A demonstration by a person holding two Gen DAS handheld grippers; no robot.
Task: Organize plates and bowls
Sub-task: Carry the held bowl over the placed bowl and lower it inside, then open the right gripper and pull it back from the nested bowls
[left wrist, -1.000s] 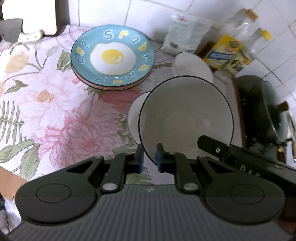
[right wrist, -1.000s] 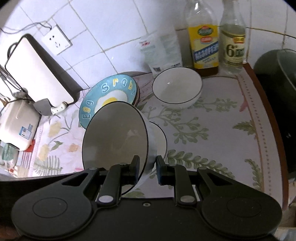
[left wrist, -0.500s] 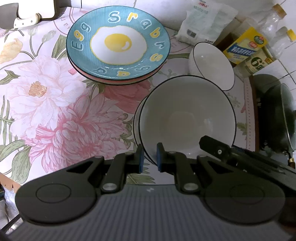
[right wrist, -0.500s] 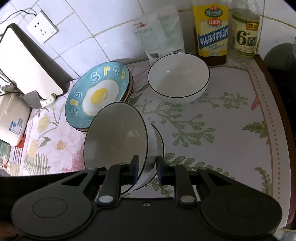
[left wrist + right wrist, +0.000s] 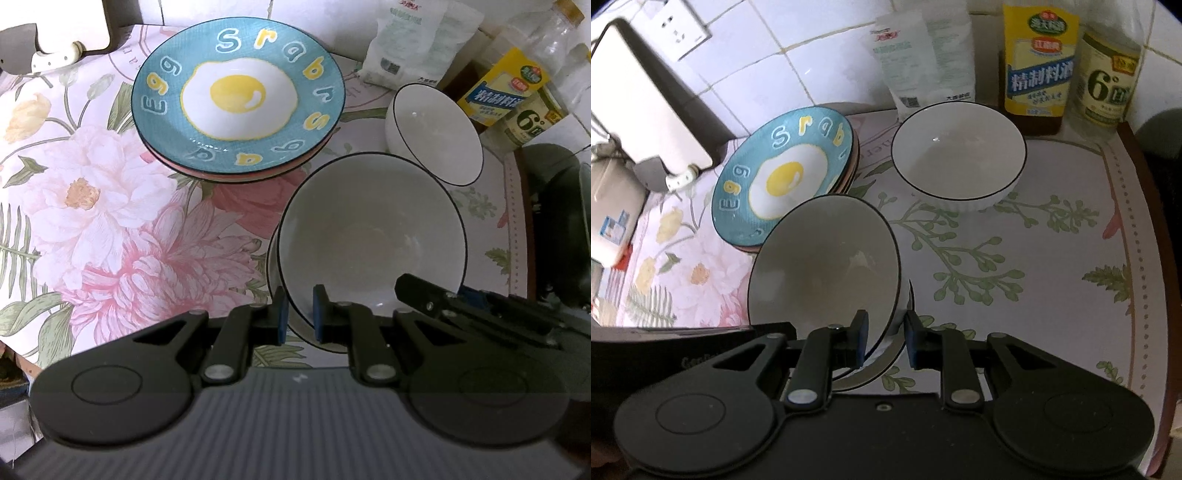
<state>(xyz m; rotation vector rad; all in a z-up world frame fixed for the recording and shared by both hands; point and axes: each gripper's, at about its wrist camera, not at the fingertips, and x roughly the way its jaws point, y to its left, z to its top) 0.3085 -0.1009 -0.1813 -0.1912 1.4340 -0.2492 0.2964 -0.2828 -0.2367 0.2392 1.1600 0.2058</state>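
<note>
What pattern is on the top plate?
Top plate: blue, fried-egg picture, coloured letters round it; clearest in left wrist view.

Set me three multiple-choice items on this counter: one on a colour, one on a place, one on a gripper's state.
1. The egg plate has a border that is: A red; B blue; C black.
2. The lone white bowl stands: A on the egg plate; B in front of the two bottles; C inside the gripped bowl.
3. The left gripper is: A open, holding nothing; B shut on a bottle; C shut on the gripped bowl's rim.

1 B: blue surrounds the lettering.
2 B: the bottles rise right behind it.
3 C: both pads pinch the rim.
</note>
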